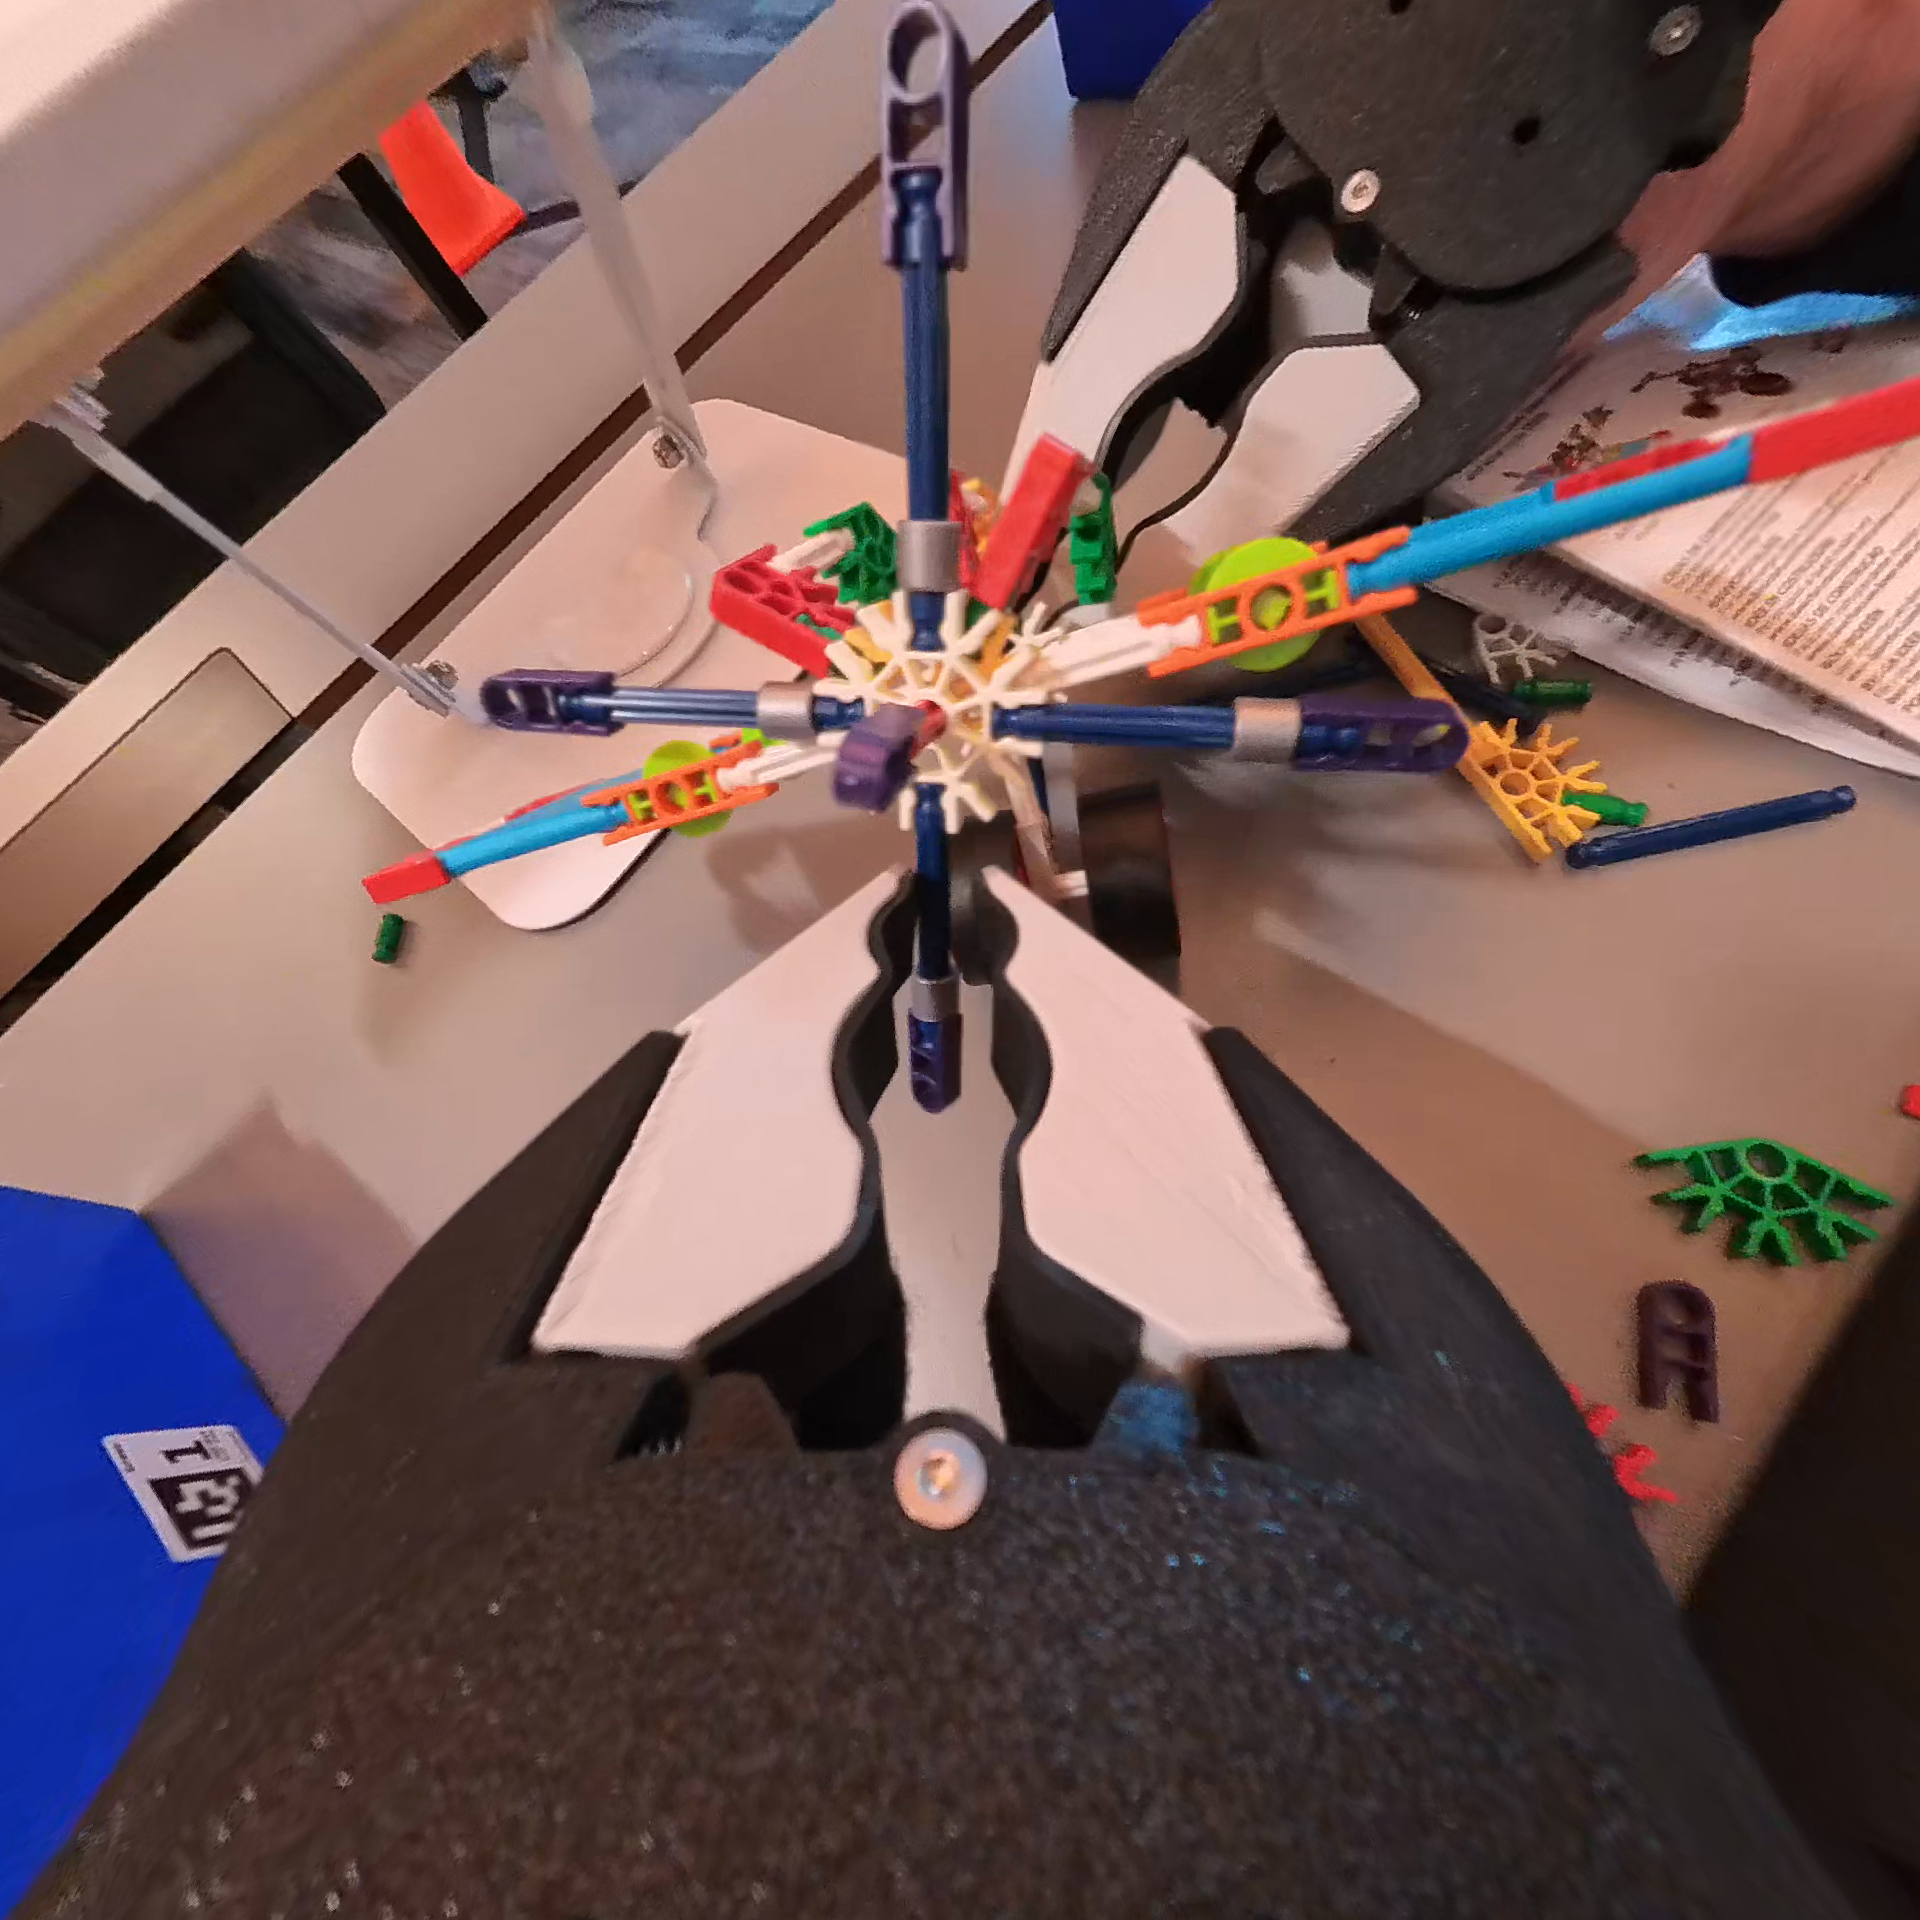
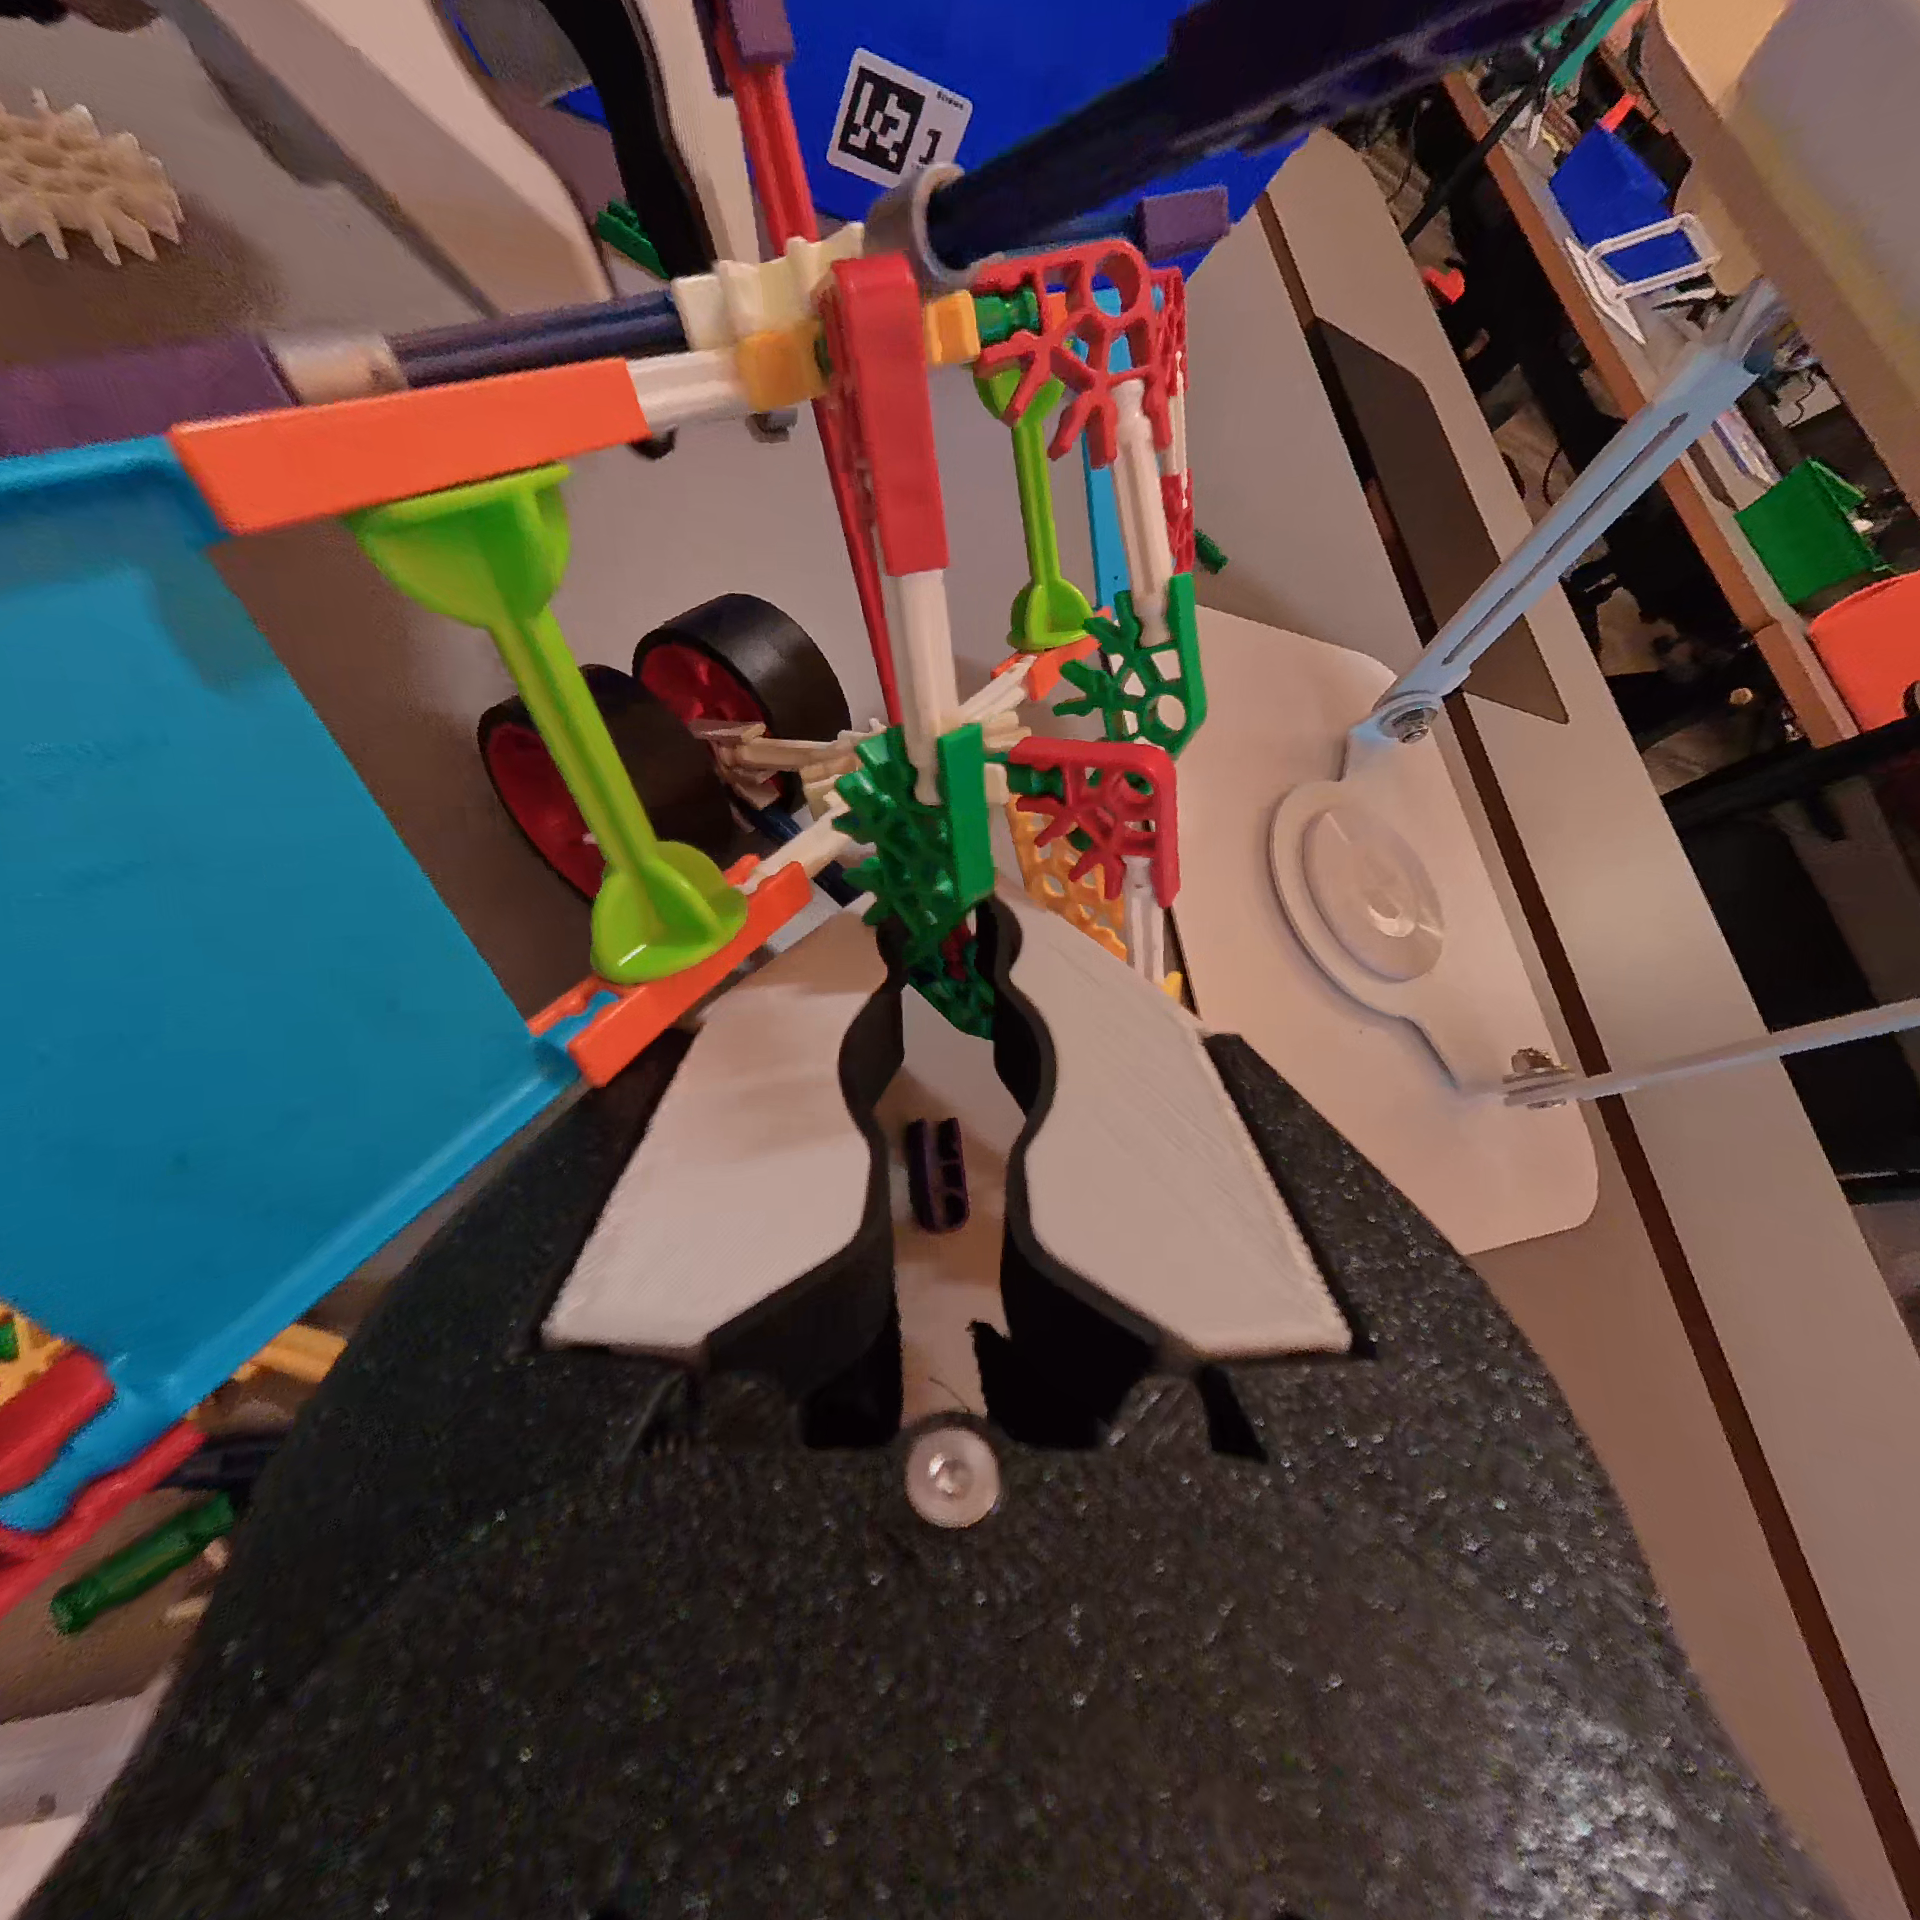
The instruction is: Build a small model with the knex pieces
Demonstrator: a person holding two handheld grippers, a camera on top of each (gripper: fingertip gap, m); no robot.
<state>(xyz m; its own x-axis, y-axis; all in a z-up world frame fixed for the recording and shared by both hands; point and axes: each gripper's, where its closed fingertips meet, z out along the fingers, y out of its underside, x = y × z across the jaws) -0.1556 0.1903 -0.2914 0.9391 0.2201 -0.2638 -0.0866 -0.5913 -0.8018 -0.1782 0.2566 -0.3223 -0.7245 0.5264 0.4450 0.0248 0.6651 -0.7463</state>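
A: Starting at our left gripper (image 1: pixel 940 914), low centre of the left wrist view: what do we have?

B: Its jaws are closed on a dark blue rod (image 1: pixel 932 914) that runs straight up the frame, along the gripper's own line, into the white snowflake hub (image 1: pixel 940 691). The hub's other blue spokes fan out left, right and to the top edge.

A: And our right gripper (image 2: pixel 940 935)?

B: In the right wrist view its jaws are pinched on a green connector (image 2: pixel 914 842) at the lower end of the toy model (image 2: pixel 904 499), whose red-and-white strut rises toward the top of the frame. In the left view that gripper comes in from the upper right, behind the hub.

A: Around them?

B: Loose pieces lie on the bench (image 1: pixel 1351 1039), including a green fan connector (image 1: pixel 1766 1200) at the right.
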